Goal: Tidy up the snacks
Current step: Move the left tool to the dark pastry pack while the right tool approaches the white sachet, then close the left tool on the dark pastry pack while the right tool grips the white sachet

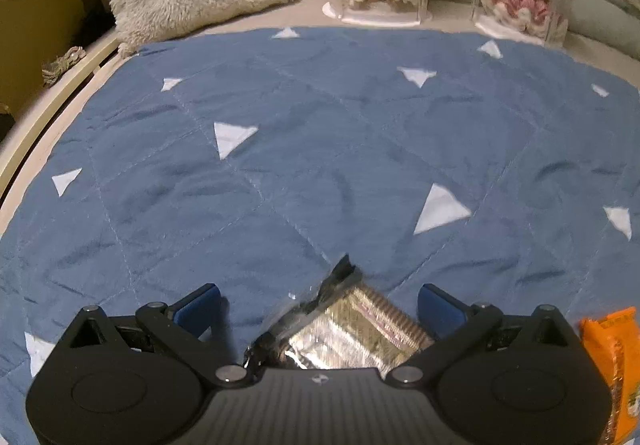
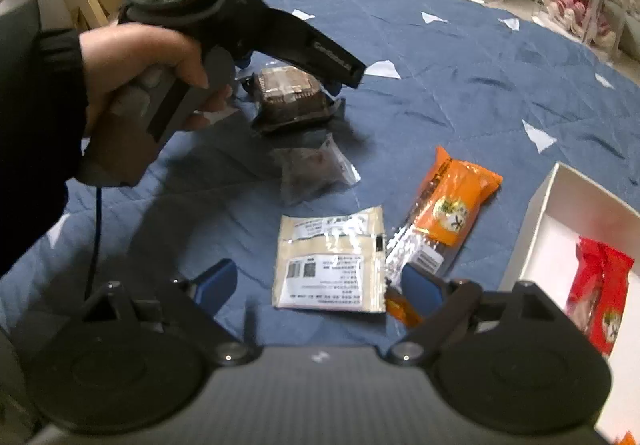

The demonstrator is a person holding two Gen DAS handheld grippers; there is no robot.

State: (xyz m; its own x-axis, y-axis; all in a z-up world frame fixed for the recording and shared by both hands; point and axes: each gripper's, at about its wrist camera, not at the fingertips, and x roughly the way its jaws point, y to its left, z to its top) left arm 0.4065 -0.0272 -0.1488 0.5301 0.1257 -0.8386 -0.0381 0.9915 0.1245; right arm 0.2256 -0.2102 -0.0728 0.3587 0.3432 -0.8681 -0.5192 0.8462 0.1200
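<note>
On the blue quilt (image 2: pixel 460 93) the left gripper (image 1: pixel 318 301) stands open over a clear-wrapped cake pack (image 1: pixel 344 329), not pressing it. The right gripper (image 2: pixel 320 281) is open too, above a beige packet (image 2: pixel 332 265). Just beside lies an orange packet (image 2: pixel 452 205), then a white box (image 2: pixel 536 221) holding a red packet (image 2: pixel 596 285).

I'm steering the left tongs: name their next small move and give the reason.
Probably lower and close: the left tongs stand open astride the clear-wrapped snack tray, pads apparently not pressing it, and the white box holds only a red packet.
</note>
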